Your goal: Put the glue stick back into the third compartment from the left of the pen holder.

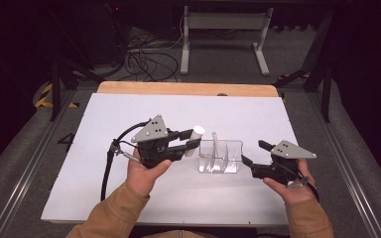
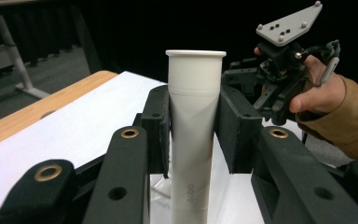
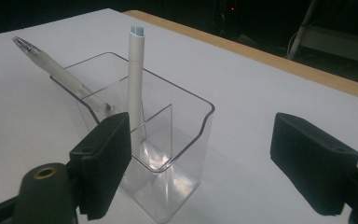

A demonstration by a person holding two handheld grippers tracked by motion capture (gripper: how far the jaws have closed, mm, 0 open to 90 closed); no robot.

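Left gripper (image 1: 191,139) clamps a white tube (image 2: 193,140), held above the white mat (image 1: 129,188) just left of the clear organizer (image 1: 221,156). We note a frosted pen (image 3: 60,77) and white marker (image 3: 135,84) standing inside. Right gripper (image 3: 200,163) waits wide, empty, beside it.

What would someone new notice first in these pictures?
Probably the white tube, clamped upright in the left claw above the white table. Next, the clear divided holder at the table's middle, with a white marker and a frosted pen leaning inside, and the right claw open beside it.
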